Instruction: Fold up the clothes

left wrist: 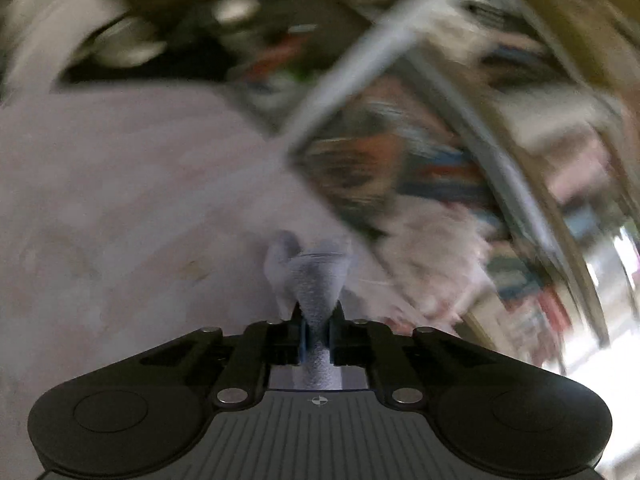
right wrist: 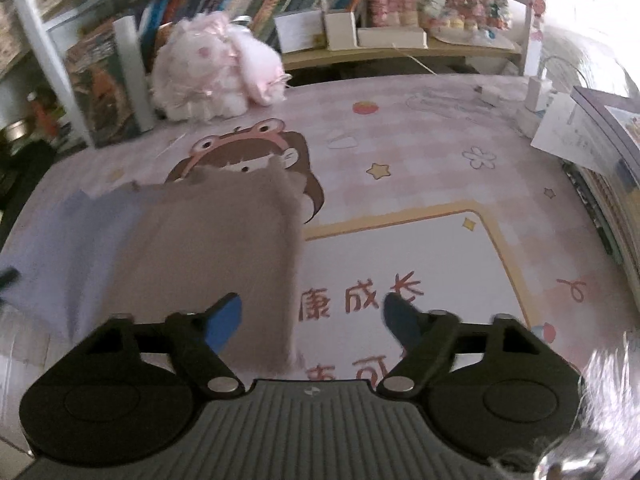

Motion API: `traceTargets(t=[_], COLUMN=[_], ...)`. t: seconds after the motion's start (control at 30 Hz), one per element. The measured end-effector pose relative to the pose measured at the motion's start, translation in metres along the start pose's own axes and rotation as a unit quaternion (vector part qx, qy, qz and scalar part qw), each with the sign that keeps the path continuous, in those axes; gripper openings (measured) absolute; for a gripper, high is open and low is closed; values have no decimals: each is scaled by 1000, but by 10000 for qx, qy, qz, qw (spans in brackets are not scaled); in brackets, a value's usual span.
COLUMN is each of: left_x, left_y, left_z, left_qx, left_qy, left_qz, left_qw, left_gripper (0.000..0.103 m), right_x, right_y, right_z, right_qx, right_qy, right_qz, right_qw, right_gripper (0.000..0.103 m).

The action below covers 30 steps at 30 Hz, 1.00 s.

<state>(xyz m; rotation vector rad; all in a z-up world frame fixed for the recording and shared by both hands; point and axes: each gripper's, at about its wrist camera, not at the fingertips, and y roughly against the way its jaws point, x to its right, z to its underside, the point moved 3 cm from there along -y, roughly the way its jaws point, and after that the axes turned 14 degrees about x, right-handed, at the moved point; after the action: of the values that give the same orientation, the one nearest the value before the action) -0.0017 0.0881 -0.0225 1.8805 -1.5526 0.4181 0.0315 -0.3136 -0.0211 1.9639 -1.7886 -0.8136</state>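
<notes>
My left gripper pinches a lavender cloth corner; my right gripper is spread above the brown cloth on the surface. Mid-fold, I judge; next, lay that corner down.

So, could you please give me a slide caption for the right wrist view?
Open right gripper above a brown-and-lavender garment on a cartoon-printed mat, pink plush toy behind.

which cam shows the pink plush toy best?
Right wrist: the pink plush toy sits sharp and whole at the mat's far edge, below the bookshelf. Left wrist is motion-blurred; only a pale pink smear there might be it, can't confirm.
</notes>
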Motion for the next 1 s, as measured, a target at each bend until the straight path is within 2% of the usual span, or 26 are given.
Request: traceTargets(t=[0.07,0.17,0.2,0.23,0.3,0.33,0.5,0.57,0.67,0.7,0.73,0.77,0.8,0.93,1.0], left_x=[-11,-43,-51,-59,-69,-72,-67,-64,-59,-59,-60,-60,-60,-50,-61], left_y=[-8,-17,-19,-22,-27,-27,-34,-37,-42,-44,-47,-46,-45,-34,-36], left_z=[5,11,14,16,23,26,34,35,37,37,38,36,35,18,11], left_qx=[-141,-329,-400,-471,-623,-645,-693,-671,-606,-625,-656,-632,-594,-352,-379], left_qy=[141,826,1017,1206,1454,1504,1263,1174,1040,983,924,925,941,431,538], left_qz=[-168,-538,-618,-697,-745,-730,-699,-696,-759,-805,-855,-822,-765,-556,-572], left_qw=[9997,9946,9921,9891,9846,9838,9871,9884,9898,9899,9899,9903,9908,9969,9962], left_gripper=[10,14,20,31,40,45,48,48,42,24,16,14,12,12,12], right_x=[-1,-4,-5,-5,-5,-5,-7,-7,-8,-7,-7,-7,-7,-13,-17], right_y=[-9,-23,-27,-31,-37,-39,-46,-46,-48,-48,-47,-47,-47,-47,-47], right_z=[-1,3,4,6,9,10,12,13,14,14,14,14,15,13,12], right_qx=[-70,-216,-278,-345,-436,-480,-538,-539,-536,-533,-529,-526,-522,-532,-538], right_qy=[-43,-78,-102,-138,-211,-231,-201,-186,-172,-173,-175,-177,-179,-118,-74], right_qz=[-25,-79,-80,-89,-127,-138,-151,-145,-141,-145,-149,-152,-155,-321,-438], right_qw=[10000,9997,9995,9993,9987,9985,9982,9983,9983,9983,9983,9983,9984,9980,9976], right_gripper=[53,41,38,35,32,31,28,28,28,28,28,28,28,29,29])
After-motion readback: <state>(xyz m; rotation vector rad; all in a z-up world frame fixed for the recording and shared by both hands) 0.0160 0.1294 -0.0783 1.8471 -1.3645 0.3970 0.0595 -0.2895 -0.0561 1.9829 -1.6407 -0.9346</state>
